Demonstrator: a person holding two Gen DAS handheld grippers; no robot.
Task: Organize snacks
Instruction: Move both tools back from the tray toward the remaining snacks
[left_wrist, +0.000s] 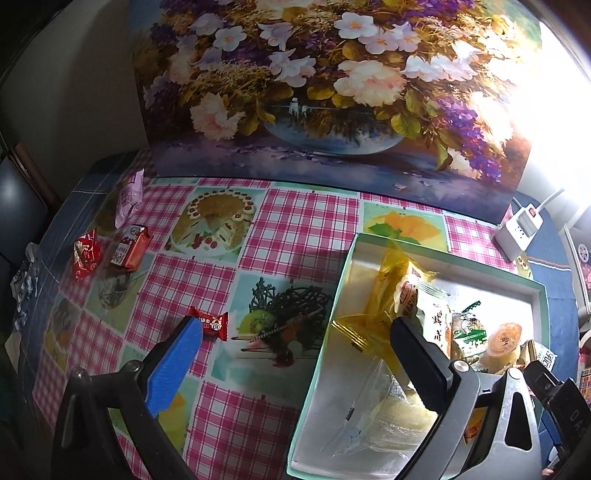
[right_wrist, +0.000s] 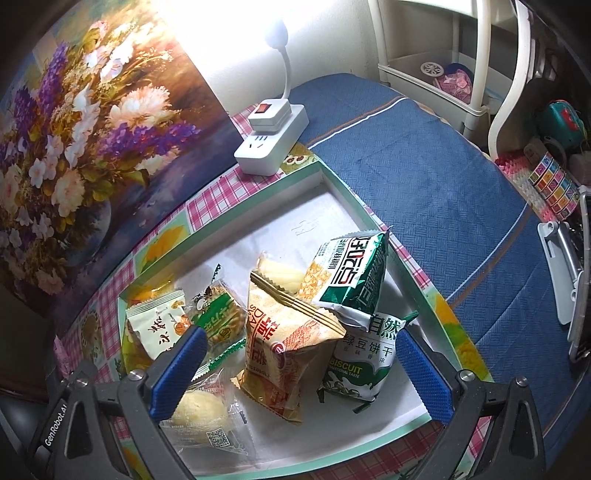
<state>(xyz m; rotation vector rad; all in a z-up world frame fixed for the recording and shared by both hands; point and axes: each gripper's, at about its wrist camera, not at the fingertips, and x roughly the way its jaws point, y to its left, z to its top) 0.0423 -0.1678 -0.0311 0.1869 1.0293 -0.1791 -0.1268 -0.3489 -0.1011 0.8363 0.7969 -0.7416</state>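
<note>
While both grippers hover above the table, the layout reads as follows.
Left gripper (left_wrist: 295, 332): jaws spread wide, holding nothing; 1 finger over the cloth, the other over the box.
Right gripper (right_wrist: 299, 347): jaws spread wide, empty, above the packets in the box.
Box (left_wrist: 539, 295): mint-rimmed, white inside, on the right of the checked tablecloth (left_wrist: 303, 218).
In box: orange packet (right_wrist: 288, 354), green biscuit packet (right_wrist: 354, 373), green-white packet (right_wrist: 351, 273), clear-wrapped pastry (right_wrist: 199, 410).
Outside box: small red packet (left_wrist: 212, 325) just beside the left finger; 2 red packets (left_wrist: 86, 254) and a pale purple packet (left_wrist: 127, 201) far left.
Far edge: floral painting (left_wrist: 325, 92), white power strip (right_wrist: 271, 140).
</note>
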